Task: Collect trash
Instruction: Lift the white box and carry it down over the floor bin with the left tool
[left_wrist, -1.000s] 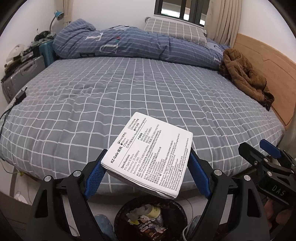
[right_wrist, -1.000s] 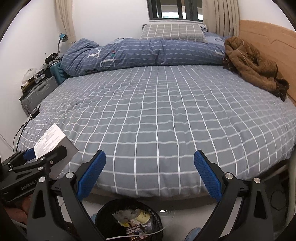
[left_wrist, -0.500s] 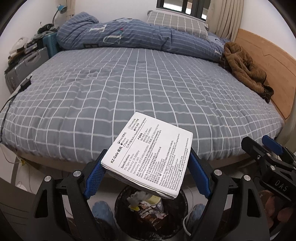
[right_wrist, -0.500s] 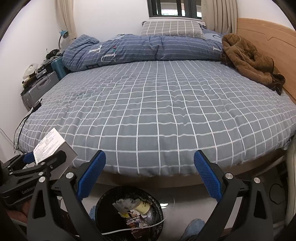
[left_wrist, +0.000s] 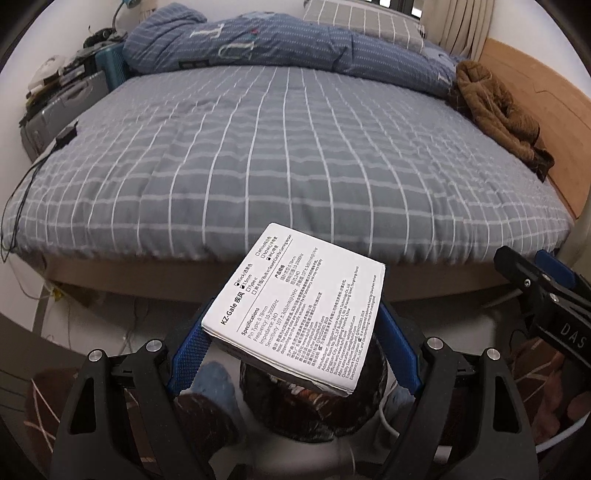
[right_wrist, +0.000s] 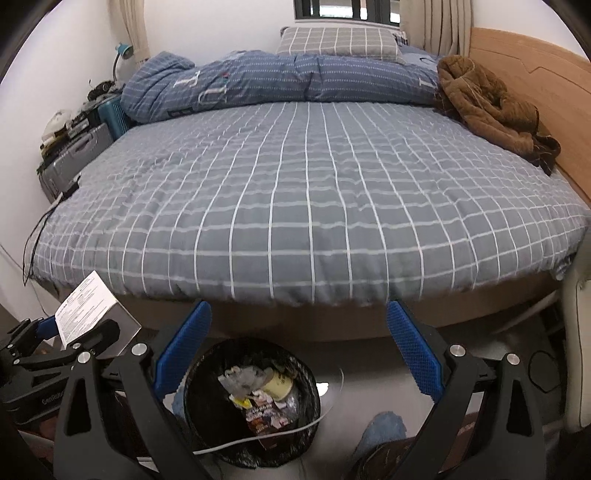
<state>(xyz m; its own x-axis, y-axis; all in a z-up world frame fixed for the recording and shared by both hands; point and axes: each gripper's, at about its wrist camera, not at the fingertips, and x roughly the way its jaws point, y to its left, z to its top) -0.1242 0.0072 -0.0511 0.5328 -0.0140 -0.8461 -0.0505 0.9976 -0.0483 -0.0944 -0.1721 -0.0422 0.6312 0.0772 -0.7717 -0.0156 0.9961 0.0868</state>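
My left gripper is shut on a white printed earphone box and holds it tilted over the black trash bin, which the box mostly hides. In the right wrist view the bin stands on the floor in front of the bed with wrappers and a cup inside. The box and the left gripper show at the left there, left of the bin. My right gripper is open and empty above the bin.
A bed with a grey checked cover fills the view ahead. A blue duvet and a brown coat lie on it. A suitcase and clutter stand at the left. A white cable crosses the bin's rim.
Both grippers have pulled back from the bed and tipped down toward the floor. The bin now sits under the held box. The grip on the box is unchanged.
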